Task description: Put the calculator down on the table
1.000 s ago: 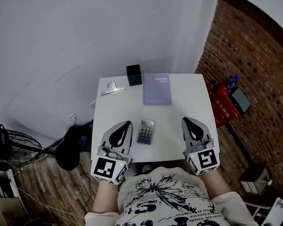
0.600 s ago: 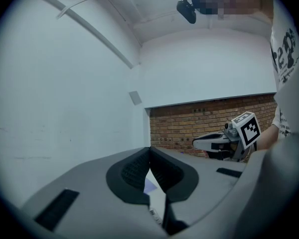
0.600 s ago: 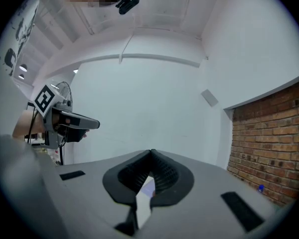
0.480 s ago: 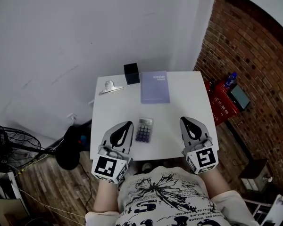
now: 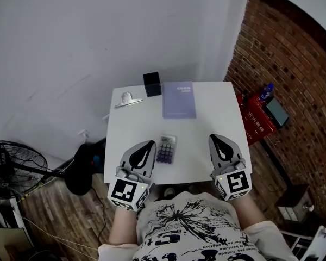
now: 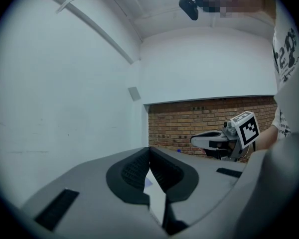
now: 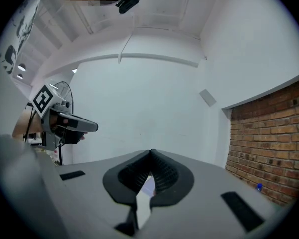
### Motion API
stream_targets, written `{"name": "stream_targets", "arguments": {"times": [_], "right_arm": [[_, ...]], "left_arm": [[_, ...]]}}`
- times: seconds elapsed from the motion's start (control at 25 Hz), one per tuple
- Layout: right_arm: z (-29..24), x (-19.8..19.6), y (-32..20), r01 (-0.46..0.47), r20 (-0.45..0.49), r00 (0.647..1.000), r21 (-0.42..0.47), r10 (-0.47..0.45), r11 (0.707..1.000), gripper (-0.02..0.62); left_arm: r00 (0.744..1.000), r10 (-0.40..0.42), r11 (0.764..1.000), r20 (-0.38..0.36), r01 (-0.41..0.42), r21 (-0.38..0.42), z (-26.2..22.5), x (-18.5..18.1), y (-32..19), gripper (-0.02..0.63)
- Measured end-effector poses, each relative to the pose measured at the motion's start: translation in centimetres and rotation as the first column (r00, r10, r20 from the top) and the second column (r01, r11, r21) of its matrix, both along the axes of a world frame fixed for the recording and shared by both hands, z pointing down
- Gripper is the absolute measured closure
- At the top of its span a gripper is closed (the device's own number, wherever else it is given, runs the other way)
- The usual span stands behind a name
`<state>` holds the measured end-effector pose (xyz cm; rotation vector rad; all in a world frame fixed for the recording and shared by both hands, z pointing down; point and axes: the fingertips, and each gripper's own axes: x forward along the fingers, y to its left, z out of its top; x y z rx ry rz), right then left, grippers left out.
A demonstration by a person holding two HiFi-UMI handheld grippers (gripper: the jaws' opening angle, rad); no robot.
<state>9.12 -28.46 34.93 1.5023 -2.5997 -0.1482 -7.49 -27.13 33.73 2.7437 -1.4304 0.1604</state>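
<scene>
The calculator (image 5: 167,149), grey with dark purple keys, lies flat on the white table (image 5: 201,121) near its front edge, between my two grippers. My left gripper (image 5: 150,143) rests just left of it, jaws shut with nothing between them. My right gripper (image 5: 213,138) sits further to the right, near the table's front right corner, also shut and empty. The left gripper view shows its own tips (image 6: 149,148) meeting and the right gripper (image 6: 212,139) across from it. In the right gripper view the tips (image 7: 151,151) also meet, and the left gripper (image 7: 74,125) shows at the left.
At the back of the table a purple book (image 5: 179,100) lies flat, with a black box (image 5: 151,84) and a metal clip (image 5: 127,100) to its left. A fan (image 5: 13,165) stands on the wooden floor at the left. A brick wall (image 5: 293,75) runs along the right.
The head view has shifted a little, so more of the fan shows. The calculator and both grippers keep their places on the table.
</scene>
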Motion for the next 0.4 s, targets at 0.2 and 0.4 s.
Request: {"name": "stream_targets", "arguments": {"times": [0.2, 0.4], "right_arm": [[0.29, -0.22, -0.02, 0.002, 0.004, 1.0, -0.005, -0.002, 1.0, 0.583], [0.37, 0.18, 0.09, -0.005, 0.011, 1.0, -0.012, 0.006, 1.0, 0.583]], "left_arm": [[1.0, -0.018, 1.0, -0.004, 0.018, 0.0, 0.02, -0.6, -0.19, 0.592], [0.999, -0.034, 0.999, 0.001, 0.034, -0.007, 0.27, -0.63, -0.14, 0.592]]}}
